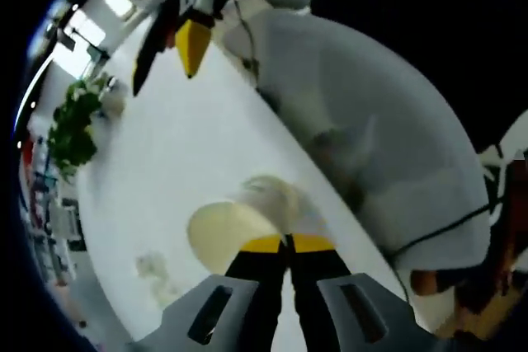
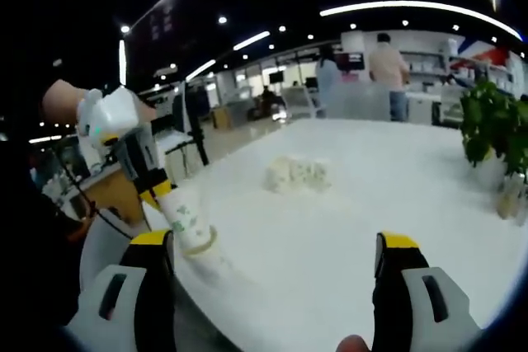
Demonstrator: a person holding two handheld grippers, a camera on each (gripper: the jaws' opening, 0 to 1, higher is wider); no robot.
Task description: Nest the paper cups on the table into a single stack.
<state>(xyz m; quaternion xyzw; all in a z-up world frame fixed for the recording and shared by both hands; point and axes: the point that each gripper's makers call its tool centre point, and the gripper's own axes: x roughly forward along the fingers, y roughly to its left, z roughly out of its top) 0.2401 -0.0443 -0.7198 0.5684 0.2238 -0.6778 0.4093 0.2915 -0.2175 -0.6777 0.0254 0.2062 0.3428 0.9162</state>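
One paper cup (image 2: 190,222) can be counted with any certainty: in the right gripper view it is white with green print, tilted, its wider rim downward and touching the white desk (image 2: 346,228) close to the near-left edge. The left gripper (image 2: 162,190) comes in from the left there and pinches the cup's upper end between its yellow-tipped jaws. In the left gripper view the same gripper's jaws (image 1: 288,242) are pressed together on the cup (image 1: 247,216), which is blurred; its pale round opening faces the camera, and whether a second cup sits inside it cannot be told.

Two potted plants' worth of green shows as one plant (image 2: 492,133) at the desk's far right in the right gripper view, and the same plant (image 1: 73,125) near the far edge in the left gripper view. One crumpled white clump (image 2: 297,175) lies mid-desk, well apart from the cup — the surface between them is bare and open. Two people (image 2: 388,72) stand beyond the far edge.

The desk edge runs just beside the held cup, with a person's pale sleeve (image 1: 371,129) right past it.

The right gripper (image 2: 276,257) has its jaws spread wide, holding nothing, over the near desk. It also shows in the left gripper view (image 1: 177,43), jaws apart, above the desk's far part
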